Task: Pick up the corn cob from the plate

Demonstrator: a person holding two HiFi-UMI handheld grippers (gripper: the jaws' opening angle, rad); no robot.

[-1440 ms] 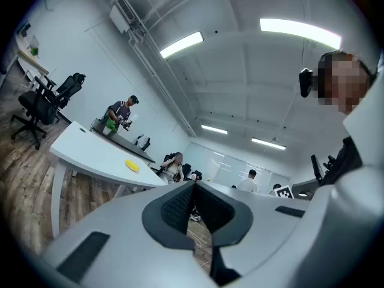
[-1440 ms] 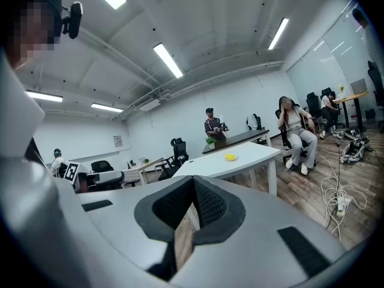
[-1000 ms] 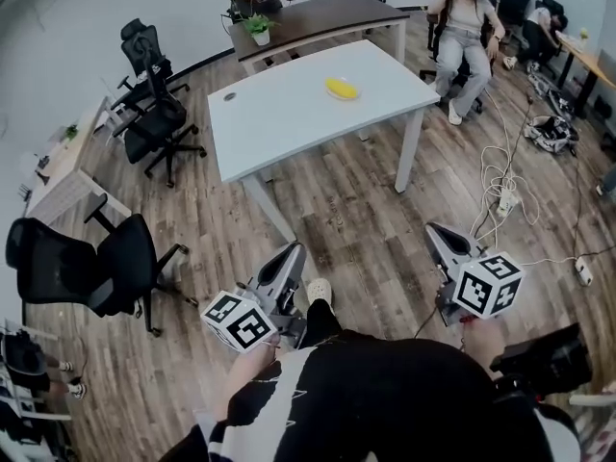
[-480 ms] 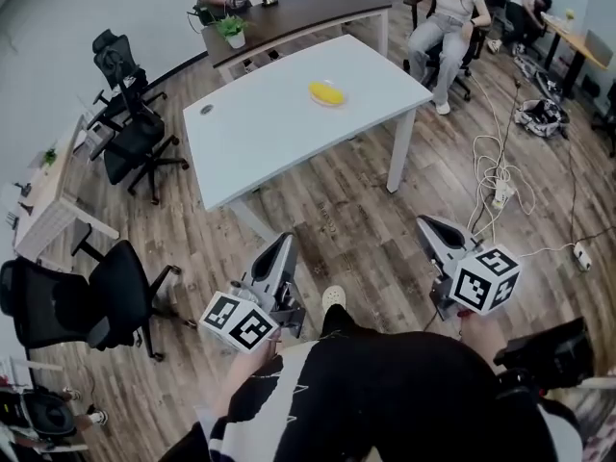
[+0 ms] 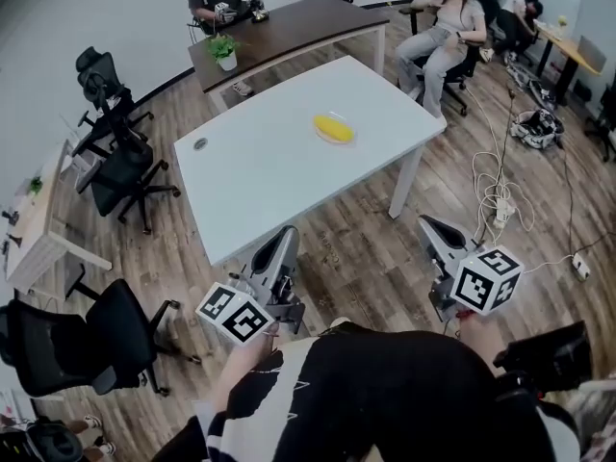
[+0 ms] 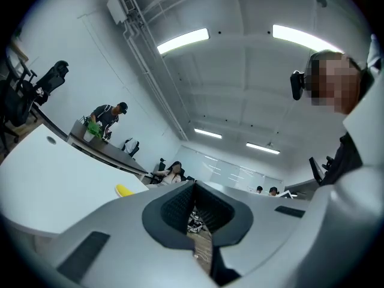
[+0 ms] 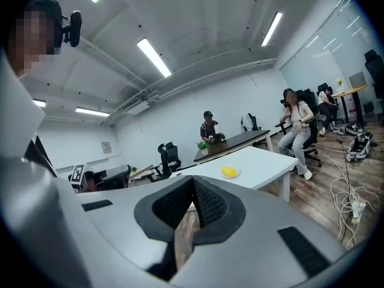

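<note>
— Corn cob (image 5: 333,126): how many do you count, and where is it?
— Only one, yellow, lying in one small plate (image 5: 345,140) on the white worktop (image 5: 260,162). It is well ahead of both hand-held grippers and touches neither.
— And the hand-held grippers?
— Two. The left hand-held gripper (image 5: 290,230) and the right hand-held gripper (image 5: 424,221) are both clenched on nothing. In each gripper's own view the pads meet at the tip.
— What does one view give that another does not?
— The head view shows the left marker cube (image 5: 236,314), the right marker cube (image 5: 489,281) and the whole worktop from above. The right gripper view shows the cob above the jaws, a little to their right, with the plate rim visible. In the left gripper view the cob is a small yellow spot left of the jaws, at the worktop edge, and I cannot make out the plate there.
— Anything else?
— One dark desk (image 5: 289,27) beyond the worktop, with one potted plant (image 5: 225,49) on it.
</note>
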